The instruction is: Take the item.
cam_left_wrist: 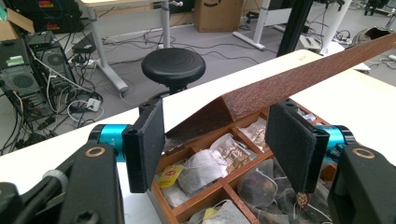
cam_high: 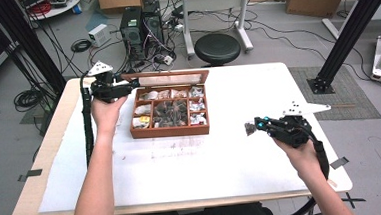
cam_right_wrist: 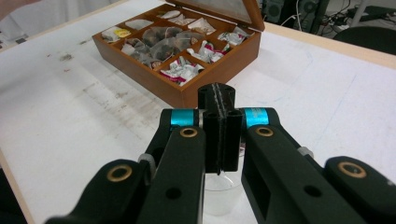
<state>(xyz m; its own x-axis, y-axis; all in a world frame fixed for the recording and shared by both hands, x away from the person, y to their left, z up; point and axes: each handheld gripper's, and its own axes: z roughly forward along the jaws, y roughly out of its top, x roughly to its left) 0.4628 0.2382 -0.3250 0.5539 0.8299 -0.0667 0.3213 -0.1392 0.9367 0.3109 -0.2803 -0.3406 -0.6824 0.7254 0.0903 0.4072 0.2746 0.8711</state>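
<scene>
My left gripper [cam_high: 127, 85] sits at the back left corner of the wooden tea box [cam_high: 170, 131], jaws apart around the raised lid [cam_left_wrist: 299, 77]. Whether the pads press the lid's edge I cannot tell.

My right gripper [cam_high: 252, 127] hovers right of the box, well apart from it, jaws clenched on a tea bag [cam_high: 250, 129]; in the right gripper view the pads meet and the bag itself is hidden between them. A clear cup [cam_right_wrist: 223, 193] lies under those jaws, mostly covered and cut off.

The box stands open, its compartments full of tea bags.
</scene>
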